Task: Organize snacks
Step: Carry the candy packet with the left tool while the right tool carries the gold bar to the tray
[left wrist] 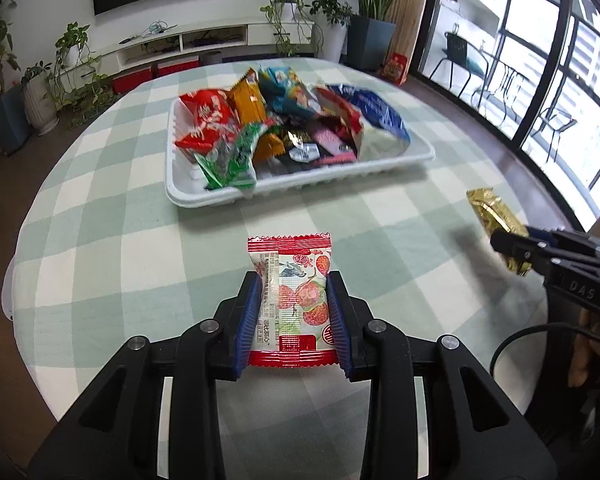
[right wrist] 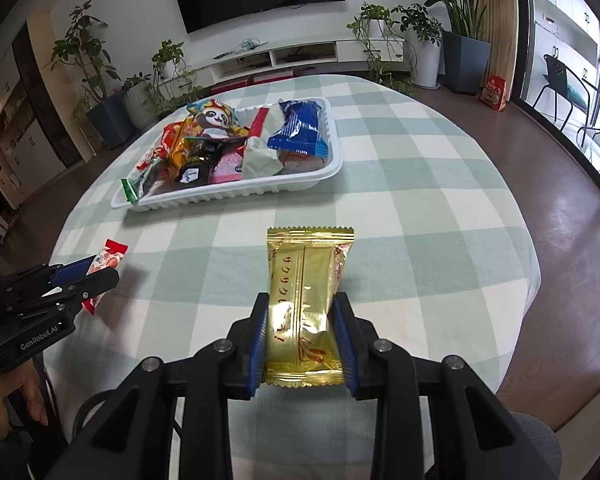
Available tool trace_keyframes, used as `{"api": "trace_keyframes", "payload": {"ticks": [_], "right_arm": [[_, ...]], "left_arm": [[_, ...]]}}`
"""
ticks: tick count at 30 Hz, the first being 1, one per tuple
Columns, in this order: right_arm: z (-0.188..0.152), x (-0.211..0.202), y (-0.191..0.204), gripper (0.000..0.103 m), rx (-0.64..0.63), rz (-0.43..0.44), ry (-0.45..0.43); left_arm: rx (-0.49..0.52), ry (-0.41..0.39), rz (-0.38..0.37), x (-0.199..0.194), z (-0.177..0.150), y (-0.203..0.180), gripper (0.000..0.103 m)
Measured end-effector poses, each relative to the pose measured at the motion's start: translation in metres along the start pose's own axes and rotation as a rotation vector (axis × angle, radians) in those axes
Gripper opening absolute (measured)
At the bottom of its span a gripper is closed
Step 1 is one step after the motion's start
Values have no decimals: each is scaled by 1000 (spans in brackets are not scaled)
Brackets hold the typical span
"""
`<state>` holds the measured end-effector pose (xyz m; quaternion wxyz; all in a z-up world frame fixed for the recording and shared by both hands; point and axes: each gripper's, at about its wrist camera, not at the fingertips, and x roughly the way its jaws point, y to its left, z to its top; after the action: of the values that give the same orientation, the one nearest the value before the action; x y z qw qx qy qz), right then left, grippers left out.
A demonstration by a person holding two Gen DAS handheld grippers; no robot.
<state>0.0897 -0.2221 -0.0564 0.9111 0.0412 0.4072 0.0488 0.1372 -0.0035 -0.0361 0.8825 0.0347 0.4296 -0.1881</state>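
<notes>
My left gripper (left wrist: 294,280) is shut on a red-and-white strawberry snack packet (left wrist: 294,296) and holds it above the table; it also shows in the right wrist view (right wrist: 106,270). My right gripper (right wrist: 302,300) is shut on a gold snack packet (right wrist: 306,300), which the left wrist view shows at the right (left wrist: 496,220). A white tray (left wrist: 300,186) holding several snack packets sits ahead on the table; the right wrist view shows it to the upper left (right wrist: 236,196).
The round table wears a green-and-white checked cloth (left wrist: 140,240). Behind it stand potted plants (right wrist: 100,80), a low TV shelf (right wrist: 300,52) and a wall TV. Glass doors and chairs are at the right (left wrist: 540,80).
</notes>
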Motion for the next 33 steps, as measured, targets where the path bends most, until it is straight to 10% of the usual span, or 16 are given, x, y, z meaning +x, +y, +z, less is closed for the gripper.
{"api": "trace_keyframes", "payload": {"ticks": [14,33], "right_arm": [[96,-17,-2,33,-1,75,-116],[201,102,38,33,-1,169,27]], "left_arm": [[-115,-153,-49,-31,98,58,31],[-116,-97,-96,72,146,43,31]]}}
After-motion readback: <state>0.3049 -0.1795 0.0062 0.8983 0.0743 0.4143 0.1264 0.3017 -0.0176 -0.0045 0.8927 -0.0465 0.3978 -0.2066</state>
